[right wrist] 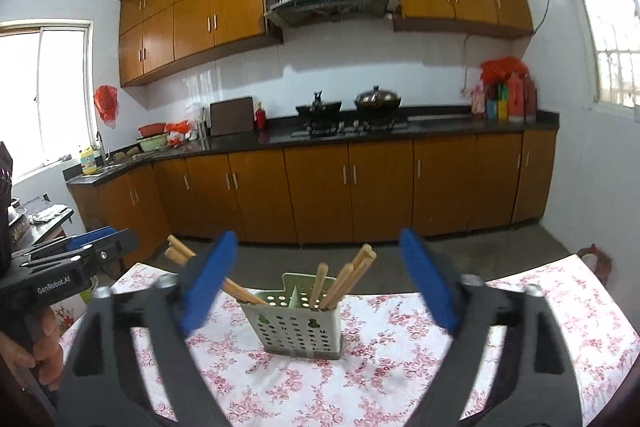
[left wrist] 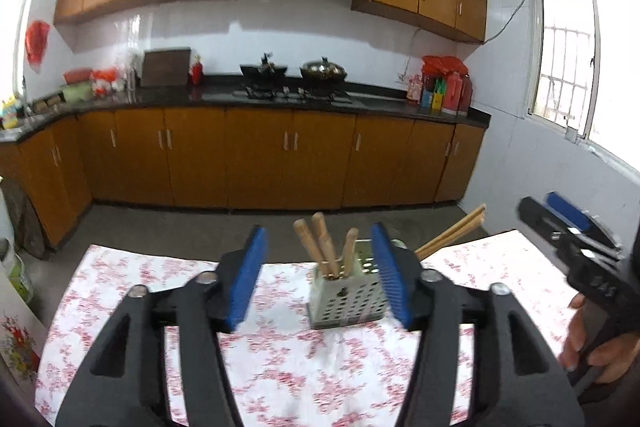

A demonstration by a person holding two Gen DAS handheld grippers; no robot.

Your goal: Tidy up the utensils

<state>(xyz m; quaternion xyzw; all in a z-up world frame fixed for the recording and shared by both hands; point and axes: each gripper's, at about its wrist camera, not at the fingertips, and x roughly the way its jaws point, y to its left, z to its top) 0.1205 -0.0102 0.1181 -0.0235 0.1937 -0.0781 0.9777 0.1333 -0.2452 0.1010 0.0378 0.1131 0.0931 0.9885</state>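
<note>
A: Left wrist view: left gripper (left wrist: 320, 277) open, empty; white perforated plastic utensil caddy (left wrist: 347, 301) with wooden chopsticks (left wrist: 320, 241) just beyond its right finger.

B: Right wrist view: right gripper (right wrist: 318, 281) wide open, empty; caddy (right wrist: 298, 323) between the fingers, beyond the tips. Sorting looks finished; next, withdraw clear.

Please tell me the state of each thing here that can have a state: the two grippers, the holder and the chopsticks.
left gripper: open, holds nothing.
right gripper: open wide, holds nothing.
utensil holder: upright on the floral tablecloth.
chopsticks: standing in the holder, leaning outward.
</note>
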